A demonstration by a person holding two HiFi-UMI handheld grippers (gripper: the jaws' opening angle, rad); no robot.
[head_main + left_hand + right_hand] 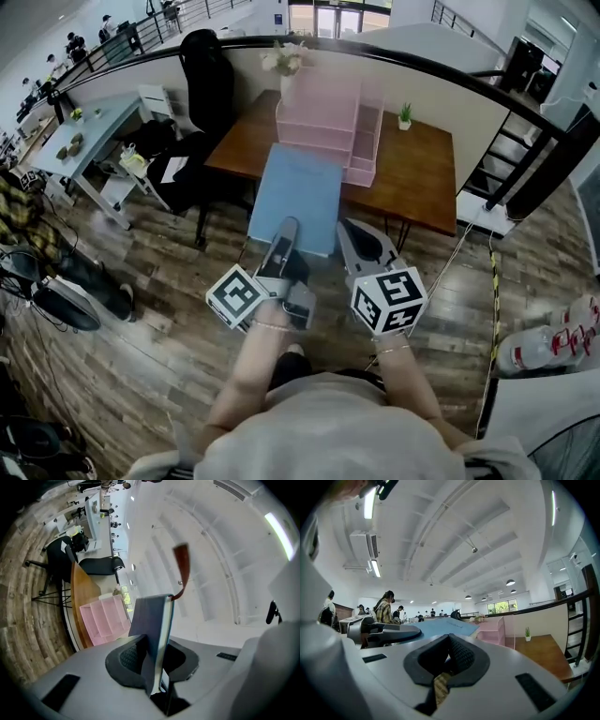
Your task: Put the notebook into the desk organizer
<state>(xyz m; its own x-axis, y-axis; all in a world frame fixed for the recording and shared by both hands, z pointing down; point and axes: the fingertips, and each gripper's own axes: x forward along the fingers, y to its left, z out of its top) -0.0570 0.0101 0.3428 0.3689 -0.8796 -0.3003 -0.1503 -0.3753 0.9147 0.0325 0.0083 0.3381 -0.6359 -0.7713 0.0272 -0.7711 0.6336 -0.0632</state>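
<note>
Task item: blue notebook (pixel 298 192), closed, carried flat and face up in the air, clear of the table (pixel 422 178).
Location of notebook: at 12 o'clock from both tools in the head view. Its far edge overlaps the near rim of the table and it sits just short of the organizer, not in it.
Left tool (pixel 286 230): clamped on the notebook at the near edge, left of centre. The left gripper view shows the book edge-on between the pads, one pad on each cover.
Ribbon (pixel 182 569): brown bookmark ribbon, rising from the far end of the book's spine in the left gripper view.
Right tool (pixel 354 234): jaws drawn together at the tips with nothing between them. It lies just beside the notebook's near right corner, at 3 o'clock from the left tool. Contact with the cover cannot be confirmed.
Desk organizer (pixel 328 117): pink, stepped compartments, standing on the table at 12 o'clock from the notebook. The compartments in view hold nothing.
Table: brown wood top on dark legs.
Plant (pixel 405 115): small potted green plant on the table, at 3 o'clock from the organizer and apart from it.
Flowers (pixel 284 58): pale bunch at 11 o'clock from the organizer, just behind it.
Chair (pixel 206 75): black office chair at 9 o'clock from the table.
Floor (pixel 141 319): wood-pattern boards beneath both tools.
</note>
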